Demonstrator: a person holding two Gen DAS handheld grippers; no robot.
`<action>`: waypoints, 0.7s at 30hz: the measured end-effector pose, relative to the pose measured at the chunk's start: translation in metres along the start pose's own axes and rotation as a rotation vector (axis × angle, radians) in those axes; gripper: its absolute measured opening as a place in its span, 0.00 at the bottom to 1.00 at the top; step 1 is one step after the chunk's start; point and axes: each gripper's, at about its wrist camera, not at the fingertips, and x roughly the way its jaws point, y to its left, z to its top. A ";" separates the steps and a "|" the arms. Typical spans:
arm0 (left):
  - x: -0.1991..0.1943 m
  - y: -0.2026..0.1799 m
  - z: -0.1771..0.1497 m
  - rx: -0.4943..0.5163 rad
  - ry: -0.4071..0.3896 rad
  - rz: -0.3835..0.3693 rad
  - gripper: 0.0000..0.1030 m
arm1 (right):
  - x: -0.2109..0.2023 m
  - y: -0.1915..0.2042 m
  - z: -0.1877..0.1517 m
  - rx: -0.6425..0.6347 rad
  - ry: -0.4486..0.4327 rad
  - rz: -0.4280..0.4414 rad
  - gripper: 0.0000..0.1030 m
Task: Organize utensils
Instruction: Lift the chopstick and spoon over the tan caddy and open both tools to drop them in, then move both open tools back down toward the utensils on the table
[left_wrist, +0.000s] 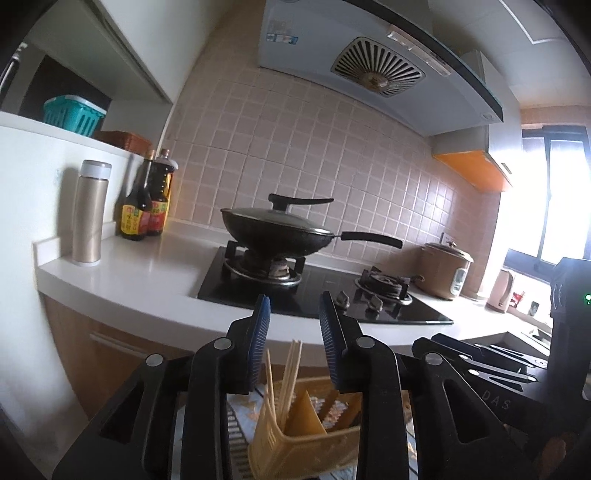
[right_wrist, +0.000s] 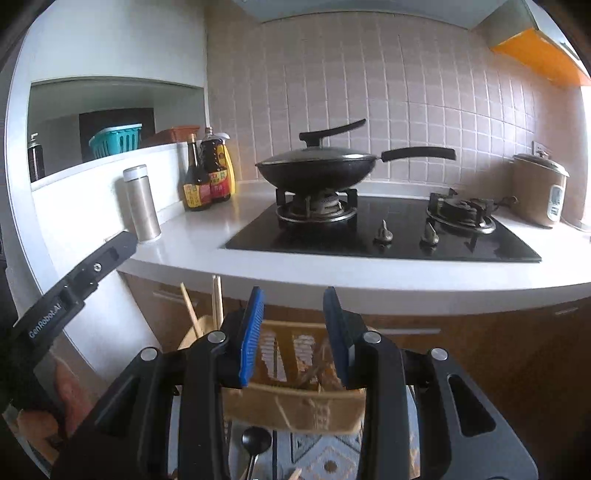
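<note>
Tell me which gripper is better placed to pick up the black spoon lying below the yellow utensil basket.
Right. The black spoon lies just under the right gripper, whose jaws are open and empty. The left gripper, also open, sits above the chopsticks in the yellow basket, with no spoon in its view.

Both grippers are made of black plastic, with round silver screws on the link arms. The left gripper (left_wrist: 295, 325) and the right gripper (right_wrist: 293, 325) have blue ribbed pads (right_wrist: 252, 334) on the fingers. One body carries white letters "GenRobot.AI"; a small green light glows on the other.
</note>
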 end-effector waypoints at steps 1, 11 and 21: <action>-0.004 0.000 0.000 -0.003 0.024 -0.006 0.26 | -0.004 -0.001 -0.001 0.006 0.023 -0.005 0.30; 0.002 -0.003 -0.041 -0.008 0.459 -0.126 0.26 | 0.011 -0.029 -0.051 0.170 0.496 0.068 0.30; 0.021 0.008 -0.146 0.019 0.862 -0.183 0.26 | 0.066 -0.052 -0.134 0.422 0.816 0.199 0.30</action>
